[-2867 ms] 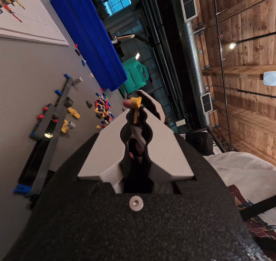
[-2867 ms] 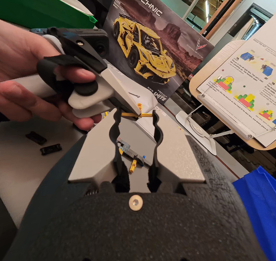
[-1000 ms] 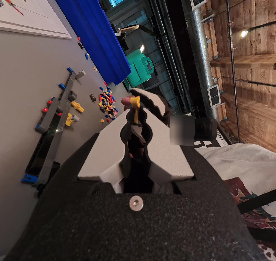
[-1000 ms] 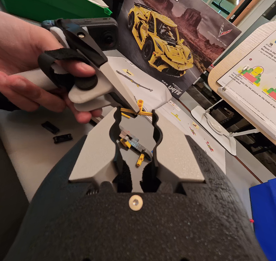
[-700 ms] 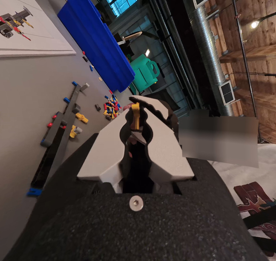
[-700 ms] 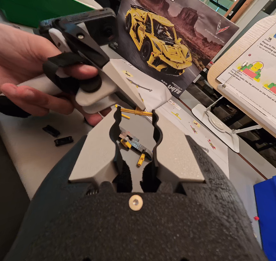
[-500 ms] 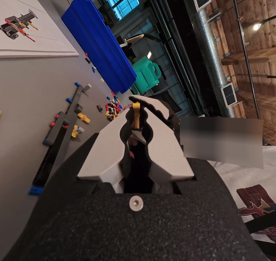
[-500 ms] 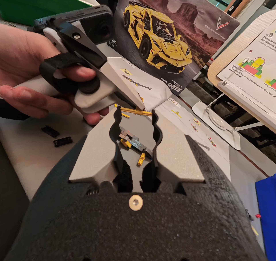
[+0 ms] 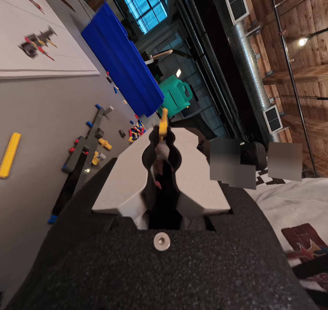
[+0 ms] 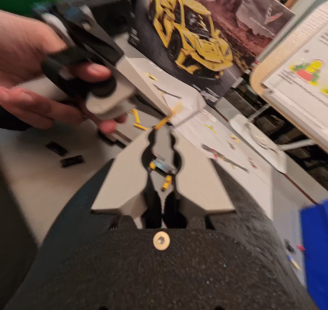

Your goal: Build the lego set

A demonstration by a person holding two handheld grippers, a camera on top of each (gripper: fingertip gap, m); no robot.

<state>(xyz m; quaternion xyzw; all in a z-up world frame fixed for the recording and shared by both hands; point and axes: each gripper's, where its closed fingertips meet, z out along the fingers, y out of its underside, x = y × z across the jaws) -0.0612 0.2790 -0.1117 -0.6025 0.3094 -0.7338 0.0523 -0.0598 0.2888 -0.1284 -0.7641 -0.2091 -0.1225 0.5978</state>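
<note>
Narrowed since half a second ago, the right gripper [image 10: 160, 132] has its jaws nearly closed, nothing between them, and the view is now blurred. Just beyond its left tip, the left gripper [image 9: 162, 131] pinches a yellow connector piece [image 9: 163, 123], which projects past the jaw tips. Farther left lie the grey beam assembly [image 9: 88, 141] and loose parts pile [image 9: 135, 131]; behind them stands a blue bin [image 9: 122, 65], contents hidden.

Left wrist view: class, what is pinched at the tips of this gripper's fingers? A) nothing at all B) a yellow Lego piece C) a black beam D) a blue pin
B: the left gripper is closed on a small yellow Lego piece that sticks out past its fingertips, above the grey table.
</note>
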